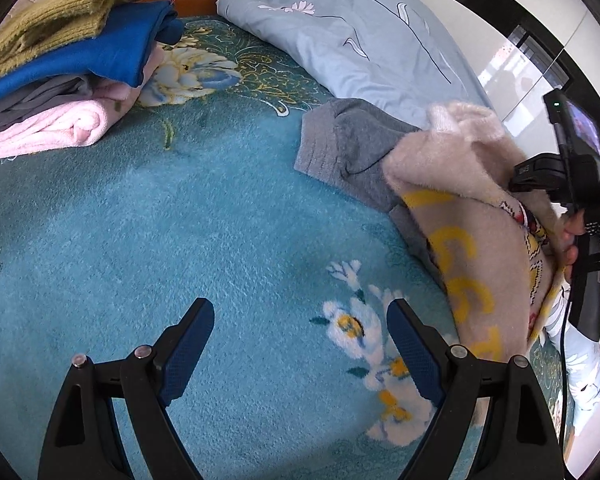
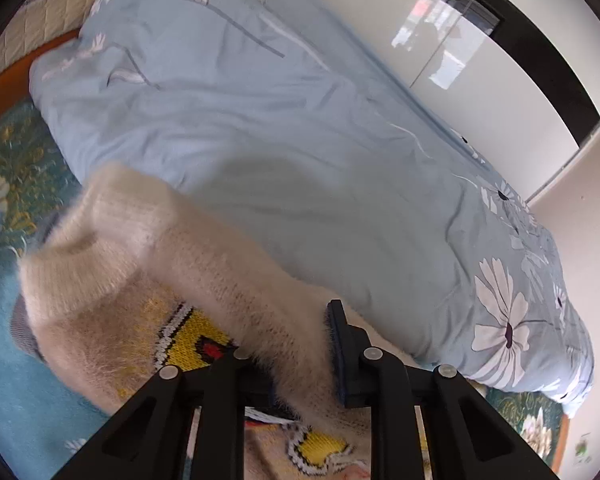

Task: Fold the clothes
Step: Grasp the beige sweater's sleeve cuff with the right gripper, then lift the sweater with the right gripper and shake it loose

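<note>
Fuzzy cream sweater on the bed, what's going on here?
A person is folding clothes with handheld tongs. The right tongs are clamped on the fuzzy cream sweater, lifting it off the teal blanket above a grey garment. The left tongs hang open and empty. A folded stack sits far left.

sweater [image 2: 112, 304]: beige, yellow lettering | blanket [image 1: 180, 220]: teal floral | duvet [image 2: 280, 140]: pale-blue, white flowers
</note>
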The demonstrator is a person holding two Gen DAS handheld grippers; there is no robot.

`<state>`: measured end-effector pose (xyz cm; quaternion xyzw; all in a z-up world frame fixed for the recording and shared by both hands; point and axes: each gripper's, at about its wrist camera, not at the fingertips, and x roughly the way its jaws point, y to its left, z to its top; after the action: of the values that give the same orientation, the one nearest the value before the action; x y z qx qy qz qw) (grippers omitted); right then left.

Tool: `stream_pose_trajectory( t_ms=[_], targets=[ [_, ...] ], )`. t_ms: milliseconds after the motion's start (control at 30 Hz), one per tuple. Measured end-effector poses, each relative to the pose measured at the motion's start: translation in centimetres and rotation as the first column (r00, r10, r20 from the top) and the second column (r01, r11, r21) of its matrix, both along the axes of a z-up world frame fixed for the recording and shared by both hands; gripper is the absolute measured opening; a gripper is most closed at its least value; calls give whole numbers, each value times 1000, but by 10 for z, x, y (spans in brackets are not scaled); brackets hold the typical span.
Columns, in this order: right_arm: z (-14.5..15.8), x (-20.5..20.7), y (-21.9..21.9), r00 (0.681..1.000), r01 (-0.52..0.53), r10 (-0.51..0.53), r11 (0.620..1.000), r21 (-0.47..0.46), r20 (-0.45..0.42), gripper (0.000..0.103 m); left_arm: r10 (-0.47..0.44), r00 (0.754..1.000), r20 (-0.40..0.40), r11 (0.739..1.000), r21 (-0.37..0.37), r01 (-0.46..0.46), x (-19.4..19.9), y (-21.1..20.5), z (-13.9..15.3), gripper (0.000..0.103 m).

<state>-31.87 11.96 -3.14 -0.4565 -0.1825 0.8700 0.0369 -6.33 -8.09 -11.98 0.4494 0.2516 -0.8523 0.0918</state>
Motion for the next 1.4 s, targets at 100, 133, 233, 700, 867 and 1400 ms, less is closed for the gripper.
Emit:
stream_pose_trajectory(
  t_ms=[100, 133, 233, 700, 867, 1400],
  targets=[
    [22, 19, 14, 998, 8, -12, 998, -66, -63, 20, -3, 1000, 1, 1000, -14, 3, 4, 0, 3, 89],
    [31, 26, 21, 996, 13, -20, 996, -93, -82, 20, 1, 1000, -4, 1000, -14, -1, 6, 0, 4, 89],
    [58, 51, 40, 990, 16, -39, 986, -168, -132, 19, 22, 999, -28, 1000, 1, -22, 13, -4, 10, 89],
    [185, 197, 68, 928, -151, 53, 959, -242, -370, 18, 56, 980, -191, 997, 63, -45, 62, -22, 68, 89],
    [222, 245, 73, 897, -194, 63, 946, -261, -438, 18, 37, 968, -248, 999, 31, -30, 82, -36, 106, 89],
    [332, 385, 55, 780, -351, 120, 897, -270, -614, 17, -14, 921, -390, 1000, -14, 9, 157, -53, 187, 89]
  ],
)
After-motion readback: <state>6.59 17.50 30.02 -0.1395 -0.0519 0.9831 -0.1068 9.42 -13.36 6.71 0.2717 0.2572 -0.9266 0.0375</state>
